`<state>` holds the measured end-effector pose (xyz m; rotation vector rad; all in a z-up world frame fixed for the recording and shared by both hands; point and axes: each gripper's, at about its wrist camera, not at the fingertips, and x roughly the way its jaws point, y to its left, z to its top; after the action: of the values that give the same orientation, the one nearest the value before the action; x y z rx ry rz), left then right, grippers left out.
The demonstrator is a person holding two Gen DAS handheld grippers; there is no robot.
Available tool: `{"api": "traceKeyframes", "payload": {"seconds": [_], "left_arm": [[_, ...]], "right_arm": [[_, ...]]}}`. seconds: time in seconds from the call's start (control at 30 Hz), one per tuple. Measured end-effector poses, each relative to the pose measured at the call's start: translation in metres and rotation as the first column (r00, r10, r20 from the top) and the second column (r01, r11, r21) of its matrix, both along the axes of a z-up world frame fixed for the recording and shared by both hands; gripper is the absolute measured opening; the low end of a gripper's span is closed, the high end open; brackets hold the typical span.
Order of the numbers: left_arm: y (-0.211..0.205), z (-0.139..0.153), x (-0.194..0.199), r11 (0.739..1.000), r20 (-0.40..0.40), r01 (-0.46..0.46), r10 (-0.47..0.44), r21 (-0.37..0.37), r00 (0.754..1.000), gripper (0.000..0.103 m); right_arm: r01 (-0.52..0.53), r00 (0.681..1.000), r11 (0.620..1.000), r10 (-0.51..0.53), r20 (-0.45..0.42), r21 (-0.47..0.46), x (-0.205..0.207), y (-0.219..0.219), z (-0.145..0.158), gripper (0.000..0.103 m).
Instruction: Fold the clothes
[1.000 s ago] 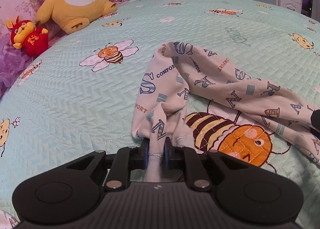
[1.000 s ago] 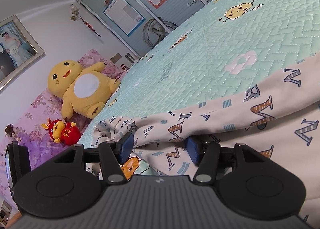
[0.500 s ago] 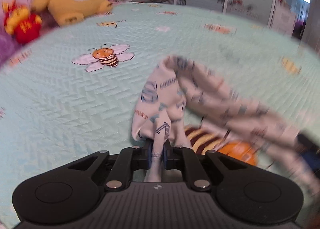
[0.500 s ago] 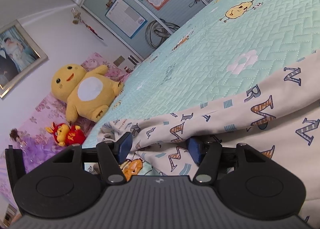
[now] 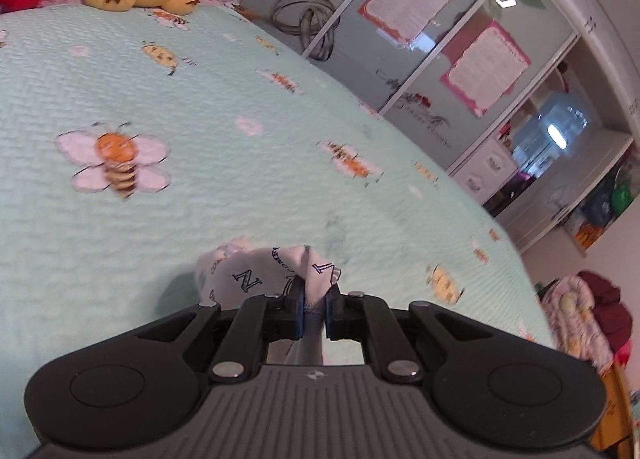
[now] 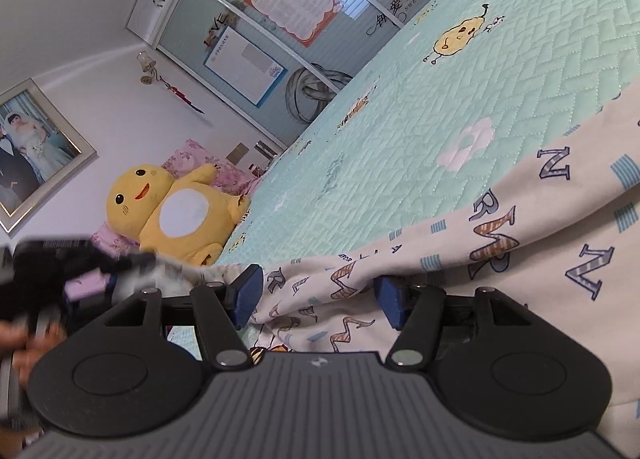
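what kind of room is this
Most likely a bedroom in a home: a wide bed under a mint quilted bedspread, a yellow plush toy by floral pillows, and a sliding-door wardrobe along the wall.

Matt quilted cloth bedspread (image 5: 248, 195); soft printed cotton-like garment (image 6: 520, 259); plush toy (image 6: 176, 215) at ten o'clock; ribbed matt black plastic tongs (image 5: 313, 309); glossy wardrobe doors (image 5: 400, 59).

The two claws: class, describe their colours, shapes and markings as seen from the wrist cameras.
Both the left claw and the right claw share one design: matte black linkage arms with silver rivets, blue pads, a ribbed grey body with round side discs and a small central logo.
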<state>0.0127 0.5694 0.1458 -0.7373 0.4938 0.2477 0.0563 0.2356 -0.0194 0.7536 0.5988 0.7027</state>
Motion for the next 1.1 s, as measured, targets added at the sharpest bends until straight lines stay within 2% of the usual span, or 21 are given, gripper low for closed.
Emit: {"api": "traceKeyframes", "payload": {"seconds": [0.07, 0.17, 0.27, 0.3, 0.4, 0.43, 0.47, 0.53, 0.63, 0.8, 1.0, 1.1], "left_arm": [[0.009, 0.006, 0.019, 0.999, 0.019, -0.028, 0.029, -0.029, 0.999, 0.007], [0.028, 0.014, 0.046, 0.994, 0.041, -0.107, 0.109, -0.031, 0.993, 0.007], [0.049, 0.003, 0.071, 0.986, 0.049, -0.153, 0.156, -0.073, 0.986, 0.009], [0.056, -0.002, 0.079, 0.983, 0.046, -0.161, 0.166, -0.082, 0.985, 0.015], [0.06, -0.016, 0.091, 0.986, -0.014, -0.164, 0.164, -0.013, 0.986, 0.06], [0.06, -0.019, 0.087, 0.987, 0.004, -0.159, 0.159, -0.006, 0.987, 0.064], [0.059, -0.023, 0.082, 0.988, 0.02, -0.154, 0.154, -0.015, 0.988, 0.065], [0.058, -0.03, 0.07, 0.989, 0.052, -0.143, 0.145, -0.038, 0.988, 0.075], [0.053, -0.041, 0.055, 0.991, 0.062, -0.122, 0.125, -0.05, 0.99, 0.075], [0.048, -0.066, 0.046, 0.994, -0.027, -0.11, 0.11, 0.008, 0.994, 0.076], [0.057, -0.083, 0.052, 0.98, -0.088, -0.181, 0.188, 0.081, 0.978, 0.075], [0.057, -0.092, 0.062, 0.981, -0.135, -0.146, 0.162, 0.124, 0.977, 0.073]], "right_arm": [[-0.001, 1.0, 1.0, 0.001, -0.004, 0.006, 0.001, -0.001, -0.001, 0.062], [-0.003, 1.0, 1.0, 0.003, -0.006, 0.008, 0.0, 0.0, -0.002, 0.062], [-0.006, 1.0, 1.0, 0.006, -0.007, 0.009, 0.0, 0.0, -0.002, 0.062], [-0.008, 1.0, 1.0, 0.008, -0.006, 0.009, -0.001, 0.0, -0.002, 0.062], [-0.011, 1.0, 1.0, 0.011, -0.005, 0.009, -0.001, 0.0, -0.002, 0.063], [-0.012, 1.0, 1.0, 0.012, -0.005, 0.009, -0.001, 0.0, -0.002, 0.063], [-0.012, 1.0, 1.0, 0.012, -0.005, 0.009, -0.002, 0.0, -0.002, 0.063], [-0.012, 1.0, 1.0, 0.012, -0.005, 0.007, -0.002, 0.0, -0.002, 0.063], [-0.011, 1.0, 1.0, 0.011, -0.004, 0.005, -0.003, 0.001, -0.002, 0.063], [-0.011, 1.0, 1.0, 0.011, -0.004, 0.004, -0.004, 0.001, -0.001, 0.063], [-0.012, 1.0, 1.0, 0.012, -0.005, 0.005, -0.004, 0.002, -0.001, 0.063], [-0.013, 1.0, 1.0, 0.013, -0.004, 0.004, -0.004, 0.002, -0.001, 0.063]]}}
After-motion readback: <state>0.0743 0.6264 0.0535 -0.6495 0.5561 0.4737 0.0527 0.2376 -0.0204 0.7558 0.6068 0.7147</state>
